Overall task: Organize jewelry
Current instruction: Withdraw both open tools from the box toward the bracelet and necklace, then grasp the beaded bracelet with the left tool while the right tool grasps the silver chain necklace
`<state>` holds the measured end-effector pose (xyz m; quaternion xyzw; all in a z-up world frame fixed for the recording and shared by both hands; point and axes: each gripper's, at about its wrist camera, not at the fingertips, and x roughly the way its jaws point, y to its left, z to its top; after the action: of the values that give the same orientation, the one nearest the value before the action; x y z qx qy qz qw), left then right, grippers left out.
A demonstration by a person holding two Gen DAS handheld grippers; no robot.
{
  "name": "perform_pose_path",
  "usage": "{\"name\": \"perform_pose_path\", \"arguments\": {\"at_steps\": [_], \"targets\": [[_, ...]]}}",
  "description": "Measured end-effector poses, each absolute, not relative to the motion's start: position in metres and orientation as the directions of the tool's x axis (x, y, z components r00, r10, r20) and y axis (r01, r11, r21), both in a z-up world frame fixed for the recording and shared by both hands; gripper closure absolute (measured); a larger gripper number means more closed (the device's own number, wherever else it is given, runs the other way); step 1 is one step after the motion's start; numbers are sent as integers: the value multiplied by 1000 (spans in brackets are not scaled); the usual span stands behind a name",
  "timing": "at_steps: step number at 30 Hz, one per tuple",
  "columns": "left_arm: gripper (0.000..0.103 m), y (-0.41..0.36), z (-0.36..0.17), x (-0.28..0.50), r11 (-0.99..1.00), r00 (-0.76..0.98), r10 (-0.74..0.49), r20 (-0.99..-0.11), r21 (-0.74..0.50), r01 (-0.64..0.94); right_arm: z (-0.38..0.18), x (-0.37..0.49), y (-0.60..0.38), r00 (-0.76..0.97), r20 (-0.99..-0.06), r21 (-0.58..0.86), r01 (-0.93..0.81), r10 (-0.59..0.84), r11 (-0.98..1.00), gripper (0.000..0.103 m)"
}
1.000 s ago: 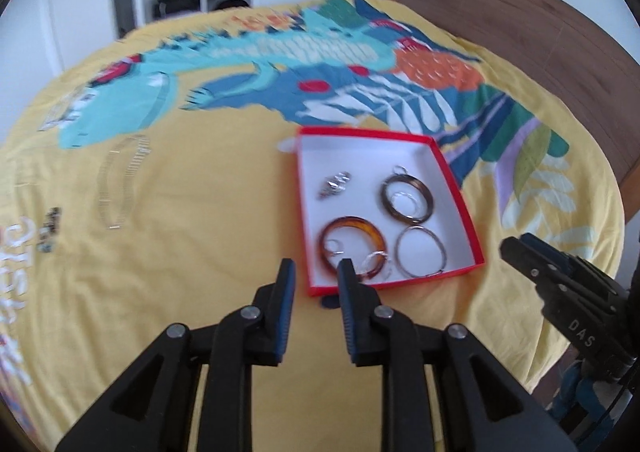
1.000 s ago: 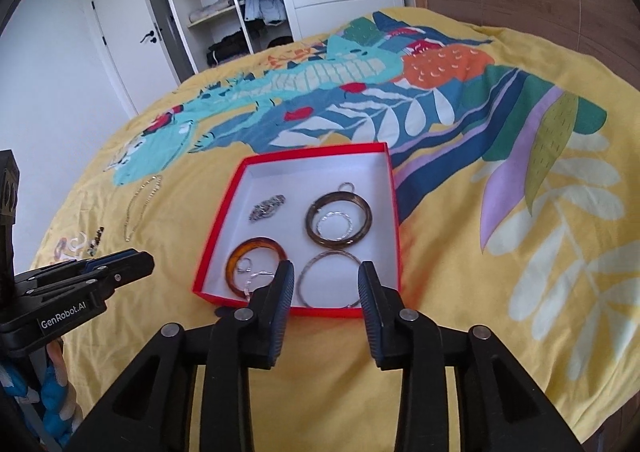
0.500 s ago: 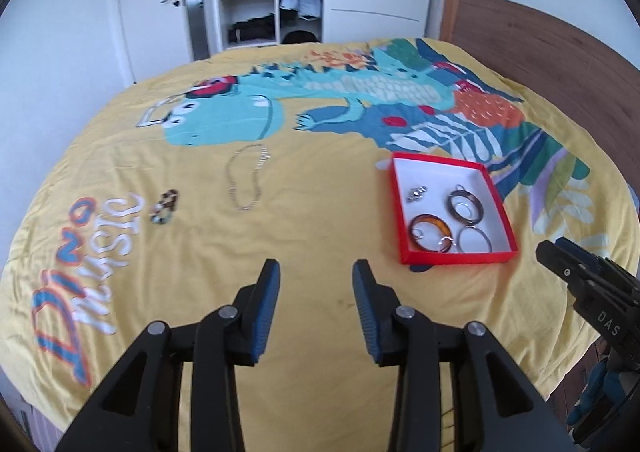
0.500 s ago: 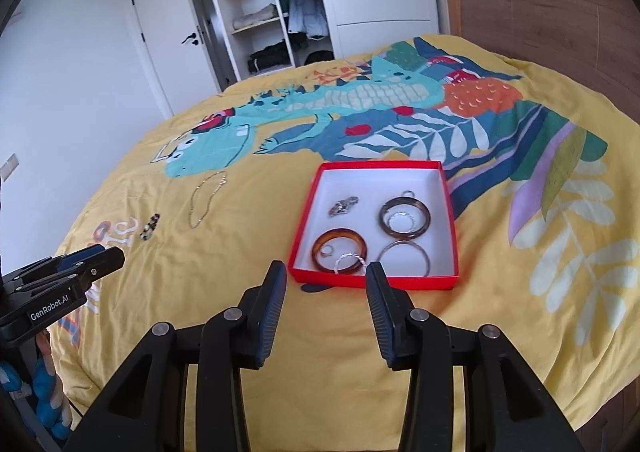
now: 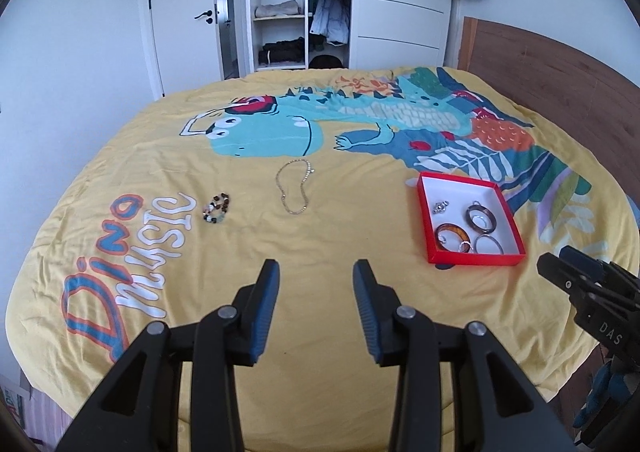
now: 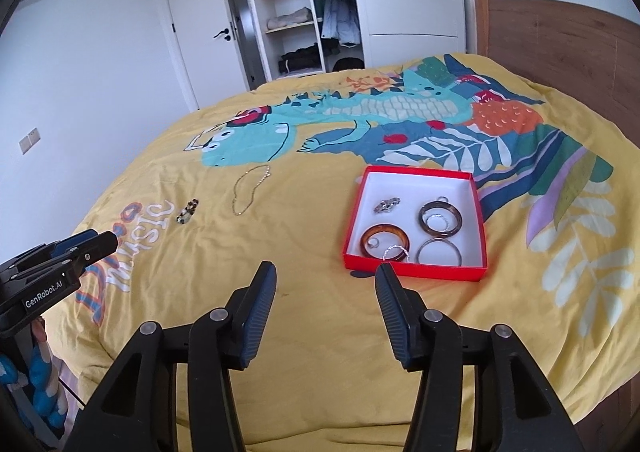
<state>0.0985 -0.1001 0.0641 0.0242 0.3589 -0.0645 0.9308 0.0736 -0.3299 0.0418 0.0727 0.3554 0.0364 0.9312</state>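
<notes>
A red box (image 5: 476, 259) (image 6: 414, 271) with a white inside lies on the yellow bedspread and holds several bangles and rings, among them an amber bangle (image 6: 385, 240) and a dark bangle (image 6: 440, 215). A chain necklace (image 5: 295, 186) (image 6: 249, 188) and a beaded bracelet (image 5: 217, 208) (image 6: 188, 210) lie loose on the spread to the left of the box. My left gripper (image 5: 315, 280) is open and empty, held above the near part of the bed. My right gripper (image 6: 325, 282) is open and empty, just in front of the box's near left corner.
The bed fills the view, with a wooden headboard (image 5: 560, 64) on the right. An open wardrobe (image 5: 300, 12) and a white door (image 5: 184, 24) stand beyond the far edge. The other gripper shows at each view's side (image 5: 588, 292) (image 6: 52, 268).
Both grippers have drawn back and up from the red box and opened wider. The necklace and beaded bracelet have come into full view.
</notes>
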Motion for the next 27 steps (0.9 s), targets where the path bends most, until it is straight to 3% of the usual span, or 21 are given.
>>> {"name": "perform_pose_path", "arguments": {"at_steps": [10,27], "targets": [[66,-57,62,85,992,749,-125,-651,-62,112,50,67,-297,738,-659,126,-78,142,989,47],[66,32,-34,191,987,615,-103,-782,-155,-32,-20,201,-238,614,-751,143,-209,244,967,46]]}}
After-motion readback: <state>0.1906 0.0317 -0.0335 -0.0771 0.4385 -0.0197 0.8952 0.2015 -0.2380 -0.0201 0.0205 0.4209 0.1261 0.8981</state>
